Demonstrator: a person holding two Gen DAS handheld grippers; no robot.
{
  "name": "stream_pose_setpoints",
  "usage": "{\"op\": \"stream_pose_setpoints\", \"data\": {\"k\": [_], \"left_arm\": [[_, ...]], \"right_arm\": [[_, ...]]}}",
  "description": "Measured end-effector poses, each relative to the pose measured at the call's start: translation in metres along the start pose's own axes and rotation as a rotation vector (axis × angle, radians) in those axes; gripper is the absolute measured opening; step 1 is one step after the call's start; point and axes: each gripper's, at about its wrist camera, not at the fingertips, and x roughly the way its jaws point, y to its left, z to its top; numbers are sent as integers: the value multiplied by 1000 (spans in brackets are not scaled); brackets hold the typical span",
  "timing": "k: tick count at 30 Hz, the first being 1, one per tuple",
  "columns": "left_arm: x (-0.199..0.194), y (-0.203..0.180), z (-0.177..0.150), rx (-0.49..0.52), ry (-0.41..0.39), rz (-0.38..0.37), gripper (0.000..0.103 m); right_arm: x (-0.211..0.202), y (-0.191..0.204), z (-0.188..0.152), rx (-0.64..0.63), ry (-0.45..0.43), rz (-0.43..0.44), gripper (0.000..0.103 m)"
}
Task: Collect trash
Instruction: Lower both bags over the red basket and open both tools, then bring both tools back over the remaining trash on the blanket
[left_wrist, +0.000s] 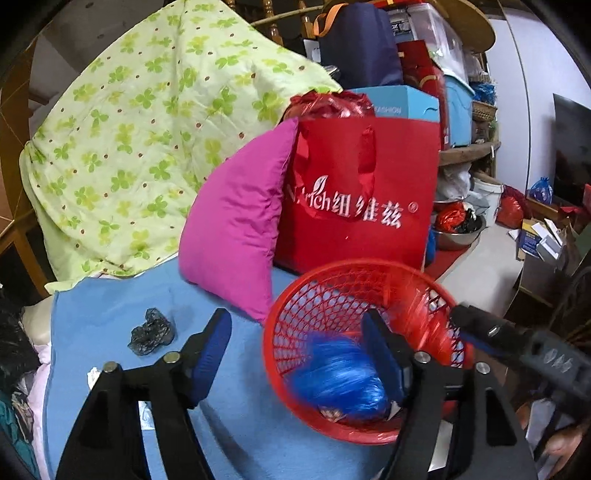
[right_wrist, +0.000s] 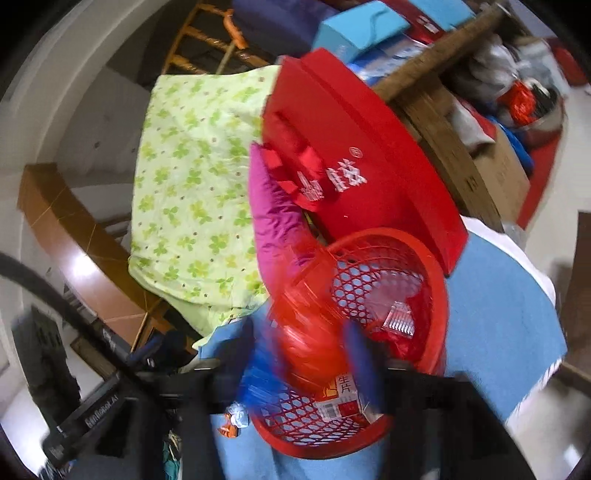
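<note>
The red mesh basket (left_wrist: 364, 349) sits on the blue cloth (left_wrist: 110, 306) close to the person, likely so both tongs can drop into it without a long reach. It already holds a crumpled blue plastic bag (left_wrist: 340, 380), and from the right-hand view a red plastic bag (right_wrist: 310, 332), a clear plastic scrap (right_wrist: 399, 321) and a printed wrapper (right_wrist: 340, 402). The left gripper (left_wrist: 295, 354) stands wide open with nothing between its blue pads, one finger over the cloth and the other hanging over the basket's mouth, which looks to me like the pose of tongs that have nothing to carry at the moment. The right gripper (right_wrist: 299, 354) is over the basket, its fingers on either side of the red bag, but the picture is smeared and I cannot tell whether it grips or has let go. One crumpled black plastic bag (left_wrist: 151, 332) lies on the cloth, near the left tongs, and a bit of white paper (left_wrist: 93, 376) lies at the cloth's edge; I would guess these come next. Behind stand a magenta pillow (left_wrist: 236, 229), a red gift bag (left_wrist: 362, 199) and a green clover quilt (left_wrist: 140, 140).
</note>
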Motion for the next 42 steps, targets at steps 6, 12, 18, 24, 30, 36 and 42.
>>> {"op": "stream_pose_setpoints", "data": {"k": [6,12,18,24,30,36,42], "left_arm": [[-11,43,-21,-51,15,61,74],[-42,121,-61,-100,30,239,74],[-82,216,-108,-177,46,500,74],[-100,276,-146,-287,58,595,75],[-84,296,-182,-365,116,562,75],[-64,310,-202,-403,144,530,75],[-44,322,-223,-461,167,495,75]], "right_arm": [[-3,21,-4,-70,-62,47,69],[2,71,-27,-236,-93,144,69],[32,126,-67,-393,-17,220,69],[79,162,-114,-479,116,209,69],[123,178,-155,-525,261,141,69],[178,180,-185,-507,448,89,67],[254,180,-207,-467,628,45,47]]}}
